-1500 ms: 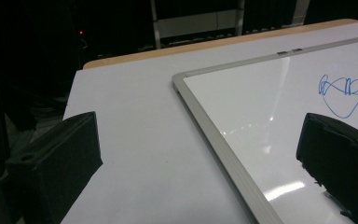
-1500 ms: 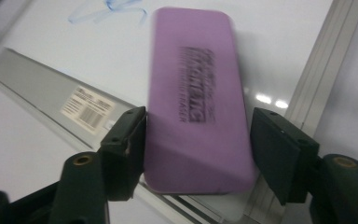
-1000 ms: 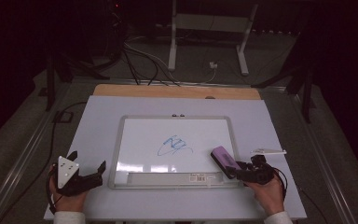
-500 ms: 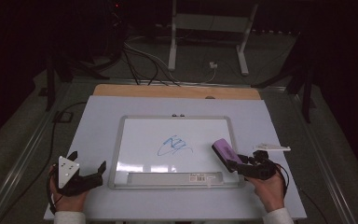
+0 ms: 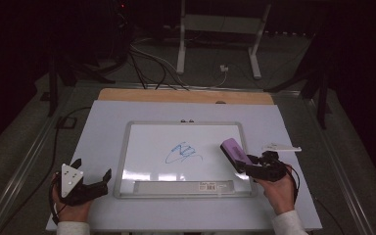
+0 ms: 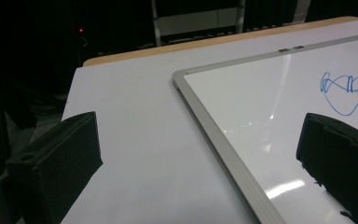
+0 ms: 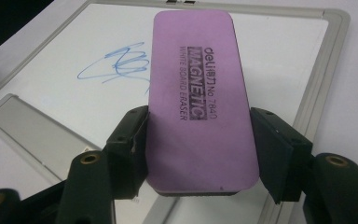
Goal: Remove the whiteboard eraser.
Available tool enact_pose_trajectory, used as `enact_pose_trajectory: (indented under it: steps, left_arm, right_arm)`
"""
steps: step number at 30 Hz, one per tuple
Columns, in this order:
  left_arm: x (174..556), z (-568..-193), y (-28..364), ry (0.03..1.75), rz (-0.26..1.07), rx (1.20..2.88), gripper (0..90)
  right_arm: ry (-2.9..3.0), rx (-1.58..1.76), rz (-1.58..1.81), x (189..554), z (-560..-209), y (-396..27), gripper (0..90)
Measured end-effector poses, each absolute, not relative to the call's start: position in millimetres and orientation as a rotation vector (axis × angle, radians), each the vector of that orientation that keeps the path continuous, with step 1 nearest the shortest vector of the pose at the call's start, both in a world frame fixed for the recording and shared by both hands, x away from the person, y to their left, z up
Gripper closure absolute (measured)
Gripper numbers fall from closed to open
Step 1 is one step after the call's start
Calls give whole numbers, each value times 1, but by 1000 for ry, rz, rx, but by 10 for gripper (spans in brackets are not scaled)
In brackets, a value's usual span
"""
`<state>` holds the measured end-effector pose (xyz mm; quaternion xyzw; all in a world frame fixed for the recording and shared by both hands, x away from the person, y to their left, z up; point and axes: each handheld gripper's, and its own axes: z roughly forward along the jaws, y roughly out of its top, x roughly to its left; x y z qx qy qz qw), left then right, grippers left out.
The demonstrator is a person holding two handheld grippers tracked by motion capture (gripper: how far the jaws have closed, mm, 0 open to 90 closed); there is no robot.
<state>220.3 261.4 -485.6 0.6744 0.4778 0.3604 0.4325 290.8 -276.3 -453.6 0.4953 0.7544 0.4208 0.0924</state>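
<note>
I am holding the purple whiteboard eraser (image 7: 199,100) in the right gripper (image 5: 254,167), its jaws pressing on the two long sides of the block near its rear end, so most of its length is sticking out ahead of the jaws. In the high view the eraser (image 5: 235,150) is hanging over the right part of the whiteboard (image 5: 152,147), just inside the frame, and I judge it to be lifted off the surface rather than resting on it.

What the coming stroke is turning on is this: the blue scribble (image 5: 182,153) is lying to the left of the eraser, near the middle of the board, with bare white surface between the two. The eraser's long axis is pointing up and to the left, roughly toward that scribble, and in the right gripper view the scribble (image 7: 116,63) is sitting just beyond the eraser's left edge. So I am reading the next move as a sweep leftward with the pad lowered flat.

The right hand is clearly the nearer one. The left gripper (image 5: 92,182) is resting on the table off the board's lower-left corner, jaws spread wide with nothing between them, well apart from the scribble.
</note>
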Motion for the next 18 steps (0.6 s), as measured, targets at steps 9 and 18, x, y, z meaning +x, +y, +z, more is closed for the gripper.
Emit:
enact_pose_trajectory:
  steps: [9,18]
  left_arm:
    - [220,-486,262,1192,897,1679,6]
    - [221,-486,262,1191,898,1681,6]
  right_arm:
    - [2237,1445,1223,303,-450,-263,406]
    - [2232,1425,1207,312,-449,-253,407]
